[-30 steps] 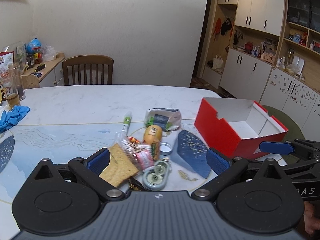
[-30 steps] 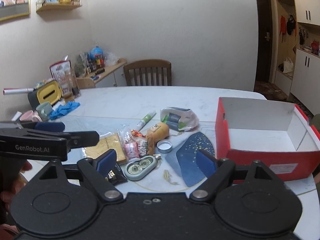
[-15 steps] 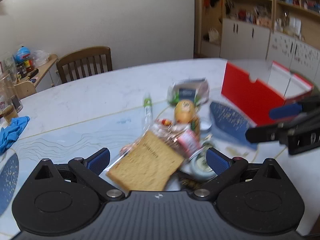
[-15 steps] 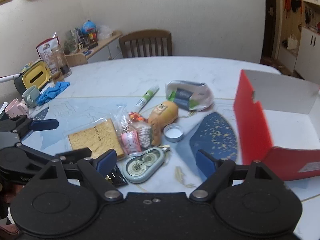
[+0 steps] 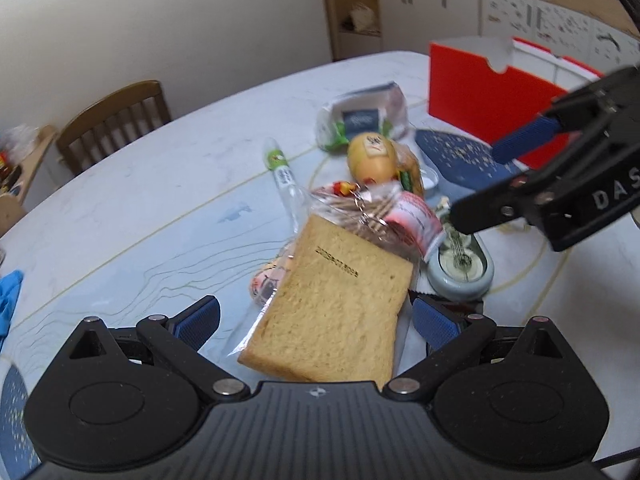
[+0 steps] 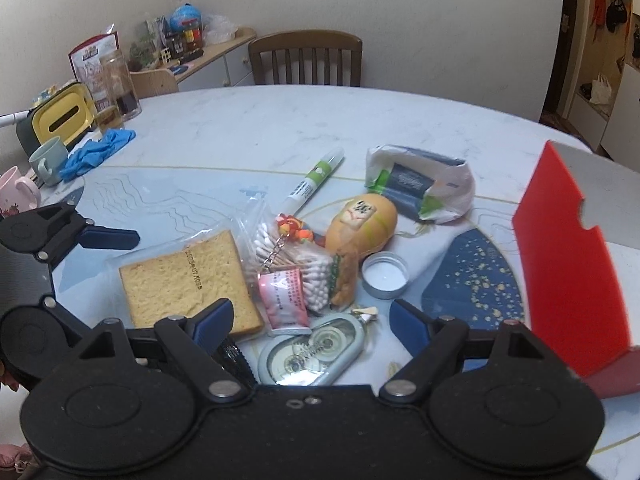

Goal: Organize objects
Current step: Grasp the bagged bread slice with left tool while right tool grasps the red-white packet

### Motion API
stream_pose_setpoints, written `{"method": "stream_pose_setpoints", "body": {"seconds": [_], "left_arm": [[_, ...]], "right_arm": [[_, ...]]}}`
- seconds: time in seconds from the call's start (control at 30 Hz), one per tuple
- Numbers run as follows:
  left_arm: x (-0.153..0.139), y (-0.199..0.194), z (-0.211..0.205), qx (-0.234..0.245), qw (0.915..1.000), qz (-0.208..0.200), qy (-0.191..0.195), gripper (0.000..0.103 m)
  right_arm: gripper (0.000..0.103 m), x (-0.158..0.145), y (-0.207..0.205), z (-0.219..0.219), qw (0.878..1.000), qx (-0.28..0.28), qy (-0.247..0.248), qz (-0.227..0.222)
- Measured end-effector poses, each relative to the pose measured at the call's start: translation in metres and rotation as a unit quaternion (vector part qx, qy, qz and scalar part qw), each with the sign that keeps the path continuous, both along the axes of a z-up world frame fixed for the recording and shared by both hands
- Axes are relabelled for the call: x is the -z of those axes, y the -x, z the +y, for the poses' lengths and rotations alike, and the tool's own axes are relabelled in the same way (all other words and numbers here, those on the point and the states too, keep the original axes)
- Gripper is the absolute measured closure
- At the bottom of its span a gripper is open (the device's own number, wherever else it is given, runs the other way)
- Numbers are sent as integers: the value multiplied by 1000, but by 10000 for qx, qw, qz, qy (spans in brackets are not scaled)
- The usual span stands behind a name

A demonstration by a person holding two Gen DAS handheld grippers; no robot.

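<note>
A pile of small objects lies mid-table: a wrapped bread slice (image 5: 332, 300) (image 6: 188, 284), a cotton-swab bag (image 6: 296, 272), a yellow egg-shaped toy (image 6: 360, 220), a green-and-white pen (image 6: 314, 182), a tissue pack (image 6: 416, 184), a metal lid (image 6: 385, 274) and a correction-tape dispenser (image 6: 316, 354). An open red box (image 5: 488, 92) (image 6: 568, 264) stands to the right. My left gripper (image 5: 316, 320) is open, its jaws either side of the bread slice. My right gripper (image 6: 310, 320) is open just above the tape dispenser and also shows in the left wrist view (image 5: 540, 168).
A wooden chair (image 6: 306, 60) stands at the far table edge. At the left are blue gloves (image 6: 96, 150), two mugs (image 6: 48, 160), a yellow tissue box (image 6: 60, 118) and a glass jar (image 6: 120, 84). A cluttered sideboard (image 6: 192, 52) lines the wall.
Both grippers have moved forward and down toward the pile. The left now straddles the bread slice; the right has closed in over the tape dispenser. Both stay open.
</note>
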State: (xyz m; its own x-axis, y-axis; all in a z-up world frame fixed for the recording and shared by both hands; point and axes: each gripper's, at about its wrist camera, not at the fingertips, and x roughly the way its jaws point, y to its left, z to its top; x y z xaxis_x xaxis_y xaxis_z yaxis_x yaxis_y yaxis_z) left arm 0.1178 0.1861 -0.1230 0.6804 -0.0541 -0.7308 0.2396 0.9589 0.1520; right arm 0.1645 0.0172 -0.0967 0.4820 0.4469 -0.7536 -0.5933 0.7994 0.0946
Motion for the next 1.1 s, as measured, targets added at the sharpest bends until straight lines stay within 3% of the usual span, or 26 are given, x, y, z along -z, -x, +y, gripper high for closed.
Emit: {"method": "stream_pose_setpoints", "body": {"seconds": [0.33, 0.6, 0.7, 1.1], "left_arm": [[16, -6, 6, 153, 9998, 125, 40, 3], [14, 0, 6, 141, 9998, -66, 117, 11], [13, 2, 5, 181, 9997, -138, 124, 23], [9, 4, 13, 17, 9989, -155, 443, 31]], "right_arm": [[23, 20, -9, 21, 9997, 114, 215, 99], [38, 25, -9, 35, 9995, 45, 310, 105], [43, 24, -8, 37, 9994, 27, 325, 94], [70, 20, -7, 41, 9992, 64, 379, 61]]}}
